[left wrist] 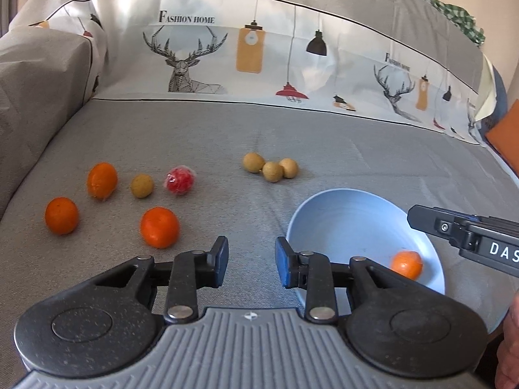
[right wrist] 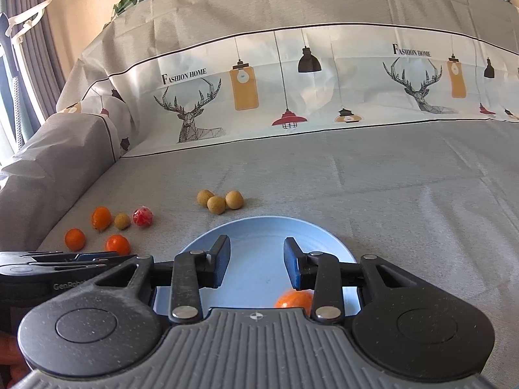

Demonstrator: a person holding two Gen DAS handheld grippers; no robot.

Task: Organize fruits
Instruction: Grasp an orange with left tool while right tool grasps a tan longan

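Grey woven sofa cover (left wrist: 227, 136) carries the fruit, logged left to right; three loose round orange citrus fruits: one far left (left wrist: 61, 215), one behind it (left wrist: 102, 180), one nearest the left gripper (left wrist: 159, 227); small tan round longan (left wrist: 141, 185) between the rear orange and a red fruit in clear wrap (left wrist: 181, 180); cluster of three tan longans (left wrist: 271, 166), touching one another, mid-cloth; pale blue shallow bowl (left wrist: 340, 214) to the right, holding one orange (left wrist: 406, 264) near its front wall.

Risks, as judgement: soft cloth gives under load, so round fruit may roll away if nudged by a finger before closing; the bowl could tip or slide if a gripper presses its rim; the wrapped red fruit looks slippery and might squirt from the pads; the two grippers sit near each other at the bowl and could collide.

Left gripper (left wrist: 251, 264): fingers apart, moderate gap, nothing between them, hanging over bare cloth just left of the bowl. Right gripper (right wrist: 257, 264): fingers apart, empty, over the bowl; the orange lies just beneath its right finger (right wrist: 296, 267); contact cannot be judged.
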